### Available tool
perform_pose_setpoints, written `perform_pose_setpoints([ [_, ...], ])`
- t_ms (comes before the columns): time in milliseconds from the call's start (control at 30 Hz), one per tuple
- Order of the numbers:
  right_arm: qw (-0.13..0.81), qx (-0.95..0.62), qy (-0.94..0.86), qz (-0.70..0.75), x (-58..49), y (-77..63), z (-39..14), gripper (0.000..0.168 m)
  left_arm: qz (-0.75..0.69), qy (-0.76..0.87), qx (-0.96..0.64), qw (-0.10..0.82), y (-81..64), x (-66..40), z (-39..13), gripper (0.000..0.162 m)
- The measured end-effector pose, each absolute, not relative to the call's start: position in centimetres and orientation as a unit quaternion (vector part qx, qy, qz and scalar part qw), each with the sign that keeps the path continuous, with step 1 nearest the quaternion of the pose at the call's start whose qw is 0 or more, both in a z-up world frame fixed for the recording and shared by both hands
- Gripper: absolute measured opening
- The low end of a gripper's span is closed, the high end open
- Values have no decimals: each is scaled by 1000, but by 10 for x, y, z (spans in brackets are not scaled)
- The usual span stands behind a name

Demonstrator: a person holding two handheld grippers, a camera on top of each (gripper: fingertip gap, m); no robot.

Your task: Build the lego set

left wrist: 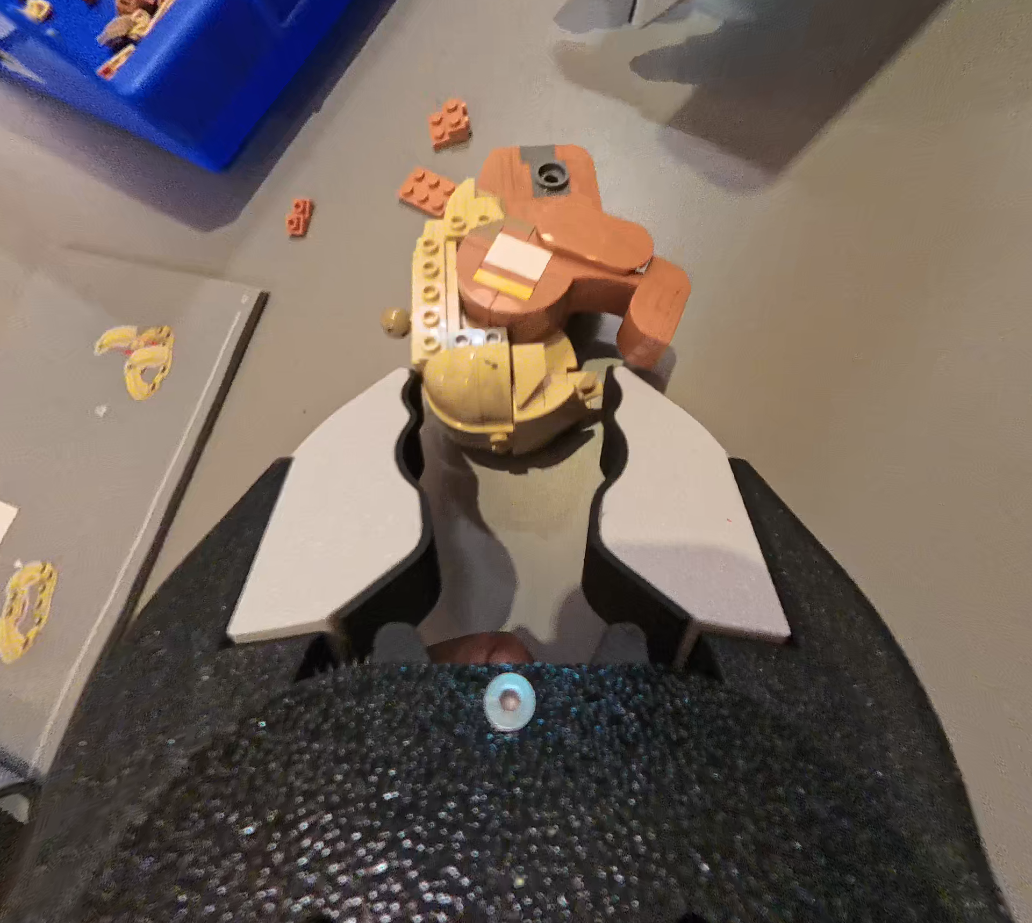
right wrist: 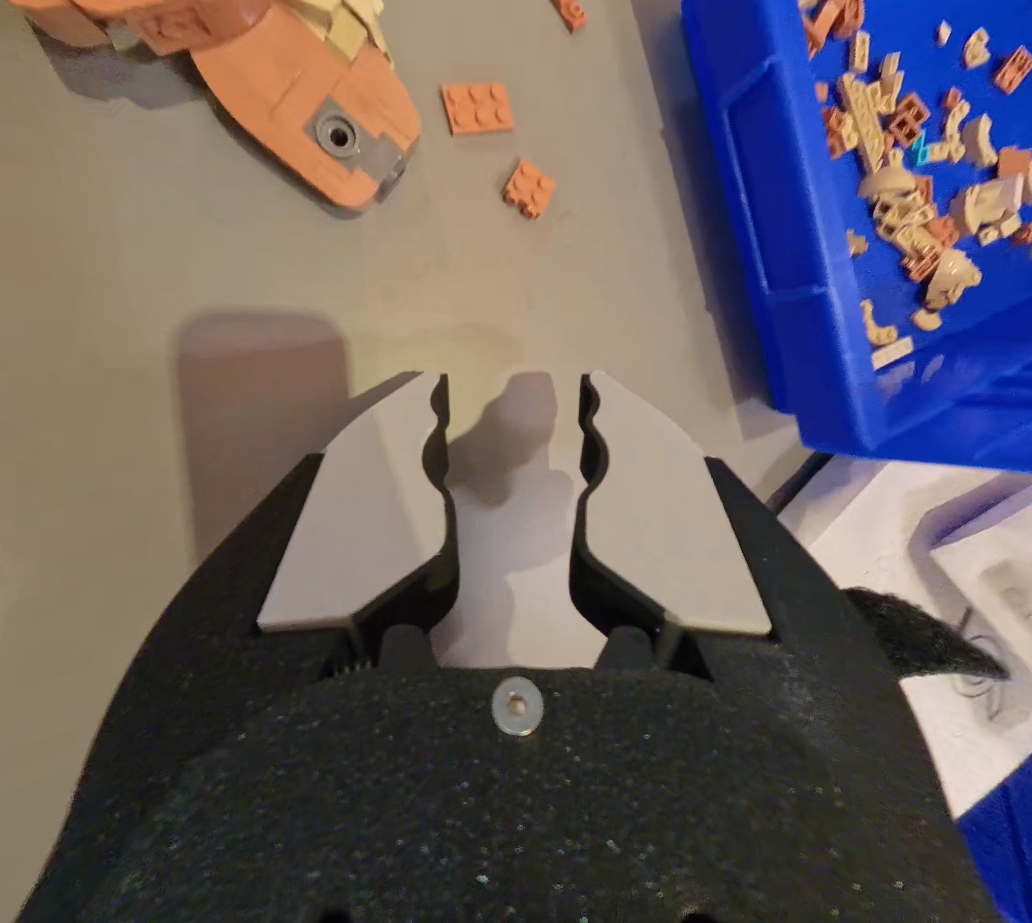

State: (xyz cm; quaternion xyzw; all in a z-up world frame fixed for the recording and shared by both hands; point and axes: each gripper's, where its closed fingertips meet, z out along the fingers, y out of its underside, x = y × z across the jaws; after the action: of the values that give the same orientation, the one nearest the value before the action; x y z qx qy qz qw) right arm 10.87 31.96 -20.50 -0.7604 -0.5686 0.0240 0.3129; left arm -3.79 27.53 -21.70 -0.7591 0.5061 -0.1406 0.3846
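A part-built lego model [left wrist: 558, 237], brown with tan parts and a dark grey stud piece, rests on the grey table. My left gripper [left wrist: 511, 377] grips the model's tan rounded end, one finger against each side. The model also shows at the top left of the right wrist view [right wrist: 251, 59]. My right gripper [right wrist: 514, 377] is open and empty above bare table, short of the model. Three loose brown plates [right wrist: 477, 109] [right wrist: 529, 187] [right wrist: 567, 6] lie between the model and the bin. They also show in the left wrist view [left wrist: 425, 190] [left wrist: 449, 123] [left wrist: 300, 217].
A blue bin [right wrist: 743, 170] with several tan and brown pieces stands right of the plates; it is at the top left in the left wrist view [left wrist: 223, 75]. An instruction booklet [left wrist: 111, 449] lies left of the model. A small tan ball [left wrist: 395, 322] sits beside the model. The tips of one gripper are about 15 centimeters away from the tips of the other.
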Motion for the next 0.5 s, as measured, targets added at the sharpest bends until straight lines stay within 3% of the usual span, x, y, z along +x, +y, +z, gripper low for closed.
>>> perform_pose_setpoints([
  [500,347,-789,-506,36,173,306,-197,43,-112,559,-734,370,300,65,-217,61],
])
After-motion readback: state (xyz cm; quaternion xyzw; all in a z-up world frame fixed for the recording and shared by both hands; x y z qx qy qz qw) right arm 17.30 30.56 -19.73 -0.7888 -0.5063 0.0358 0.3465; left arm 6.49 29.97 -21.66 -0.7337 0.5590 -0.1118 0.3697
